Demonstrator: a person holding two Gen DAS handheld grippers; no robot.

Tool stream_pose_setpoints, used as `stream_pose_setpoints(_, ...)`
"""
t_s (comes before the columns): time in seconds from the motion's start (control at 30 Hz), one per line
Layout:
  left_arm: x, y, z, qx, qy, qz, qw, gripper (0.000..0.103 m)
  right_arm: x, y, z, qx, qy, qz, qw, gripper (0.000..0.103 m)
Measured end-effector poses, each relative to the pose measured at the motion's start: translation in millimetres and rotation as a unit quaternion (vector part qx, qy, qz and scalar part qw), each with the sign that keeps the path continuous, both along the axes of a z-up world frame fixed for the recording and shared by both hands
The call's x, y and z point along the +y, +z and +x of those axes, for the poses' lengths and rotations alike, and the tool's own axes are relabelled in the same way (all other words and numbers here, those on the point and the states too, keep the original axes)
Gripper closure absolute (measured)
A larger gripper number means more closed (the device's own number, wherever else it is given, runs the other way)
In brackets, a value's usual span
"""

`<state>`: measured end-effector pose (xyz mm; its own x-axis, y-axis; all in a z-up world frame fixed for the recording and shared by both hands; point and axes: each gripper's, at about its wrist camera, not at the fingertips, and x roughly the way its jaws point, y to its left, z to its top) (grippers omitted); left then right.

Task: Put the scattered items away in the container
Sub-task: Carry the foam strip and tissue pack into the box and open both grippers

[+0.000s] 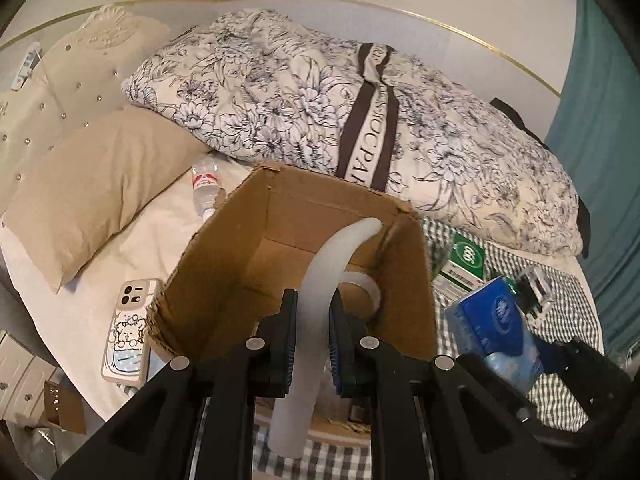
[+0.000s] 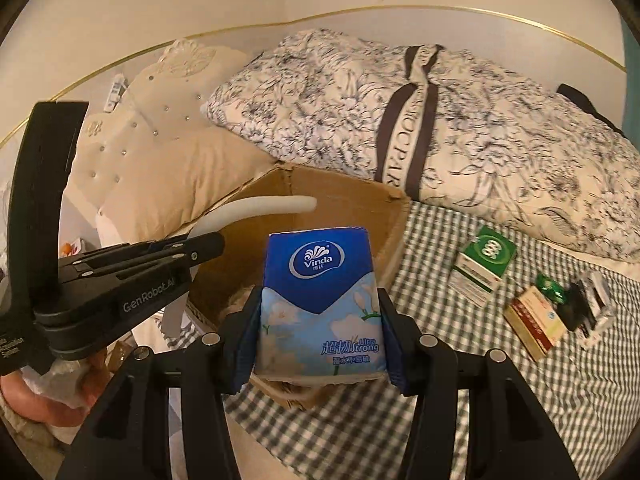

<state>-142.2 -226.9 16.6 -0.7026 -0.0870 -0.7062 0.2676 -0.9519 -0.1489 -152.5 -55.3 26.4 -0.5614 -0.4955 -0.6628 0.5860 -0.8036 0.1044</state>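
An open cardboard box [image 1: 224, 264] stands on the bed; it also shows in the right wrist view [image 2: 352, 204]. My left gripper [image 1: 313, 312] is shut on a curved white shoehorn [image 1: 320, 280] and holds it over the box opening. A roll of tape [image 1: 370, 290] lies inside the box. My right gripper [image 2: 319, 320] is shut on a blue Vinda tissue pack [image 2: 320, 280] just above the box's near right corner. The left gripper [image 2: 216, 242] with the shoehorn [image 2: 260, 206] shows left of the pack. The tissue pack [image 1: 492, 320] shows in the left wrist view, right of the box.
A phone [image 1: 128, 332] and a water bottle [image 1: 206, 188] lie left of the box. A green-and-white box [image 2: 484, 264], a red-and-white box [image 2: 536, 320] and small dark items [image 2: 580, 308] lie on the checked cloth [image 2: 520, 400] to the right. A floral duvet [image 1: 280, 92] and a pillow [image 1: 88, 188] lie behind.
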Motion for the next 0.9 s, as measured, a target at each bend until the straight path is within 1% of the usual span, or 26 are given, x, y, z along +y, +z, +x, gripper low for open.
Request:
stream_pose_setpoints(0.23, -13, -14, -16, -0.013, 0.004, 0.003, 0.9999, 0.090, -27, -26, -16, -0.023, 0.010, 0.014, 1.000, 0.051)
stream_pose_setpoints(0.33, -14, -21, -21, -0.019, 0.004, 0.008, 0.9998, 0.090, -30, -33, -21, -0.029, 0.013, 0.020, 0.999, 0.051)
stream_pose_setpoints(0.53, -14, -26, -26, -0.020, 0.010, 0.010, 0.9997, 0.090, -33, -42, -28, -0.034, 0.015, 0.028, 0.999, 0.051)
stream_pose_setpoints(0.57, -15, -26, -27, -0.020, 0.012, 0.009, 0.9997, 0.088, -34, -42, -29, -0.033, 0.016, 0.026, 0.999, 0.051)
stream_pose_setpoints(0.63, -16, -26, -28, -0.022, 0.018, 0.005, 0.9996, 0.074, -35, -40, -30, -0.023, 0.018, 0.020, 0.999, 0.049)
stream_pose_setpoints(0.67, -16, -25, -28, -0.021, 0.020, 0.004, 0.9996, 0.057, -35, -39, -29, -0.016, 0.018, 0.020, 0.999, 0.047)
stream_pose_setpoints(0.7, -16, -23, -28, -0.020, 0.023, 0.002, 0.9995, 0.036, -34, -37, -27, -0.004, 0.012, 0.023, 1.000, 0.037)
stream_pose_setpoints(0.73, -15, -21, -27, -0.016, 0.028, -0.005, 0.9995, 0.029, -33, -35, -25, 0.007, 0.004, 0.025, 1.000, 0.023)
stream_pose_setpoints(0.77, -15, -20, -26, -0.012, 0.031, -0.009, 0.9994, 0.019, -29, -33, -23, 0.022, -0.009, 0.025, 0.999, 0.017)
stream_pose_setpoints(0.8, -14, -18, -26, -0.011, 0.033, -0.011, 0.9994, 0.017, -28, -32, -22, 0.029, -0.014, 0.024, 0.999, 0.016)
stream_pose_setpoints(0.9, -11, -18, -25, -0.017, 0.031, -0.010, 0.9993, 0.015, -14, -28, -21, 0.034, -0.026, 0.011, 0.999, 0.016)
